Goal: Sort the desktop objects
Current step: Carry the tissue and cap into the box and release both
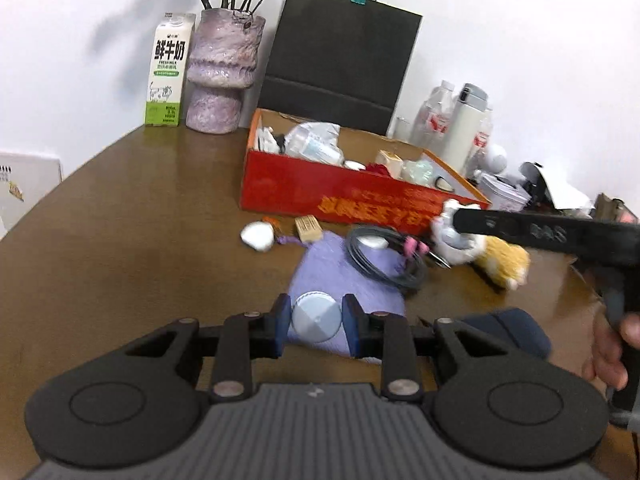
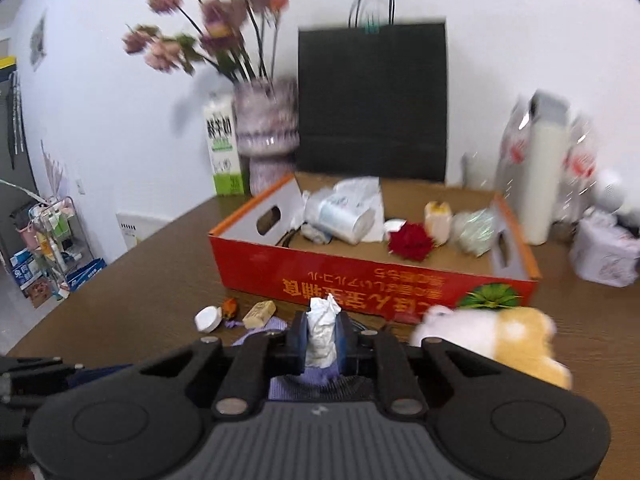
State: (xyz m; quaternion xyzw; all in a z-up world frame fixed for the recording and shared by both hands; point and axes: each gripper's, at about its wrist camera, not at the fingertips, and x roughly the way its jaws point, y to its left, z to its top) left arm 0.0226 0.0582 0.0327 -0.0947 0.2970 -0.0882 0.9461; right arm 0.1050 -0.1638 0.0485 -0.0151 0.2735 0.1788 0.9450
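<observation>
Clamping a round white lid (image 1: pixel 316 317) between left jaws, right jaws pinching crumpled tissue (image 2: pixel 322 330)

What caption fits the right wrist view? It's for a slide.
Right gripper clamps a crumpled white tissue before the red cardboard box of sorted items.

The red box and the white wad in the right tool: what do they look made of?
The red box looks like corrugated cardboard: printed matte red outside, bare brown inside, die-cut handle holes. The white wad in the right tool looks like crumpled tissue or paper, soft and creased.
</observation>
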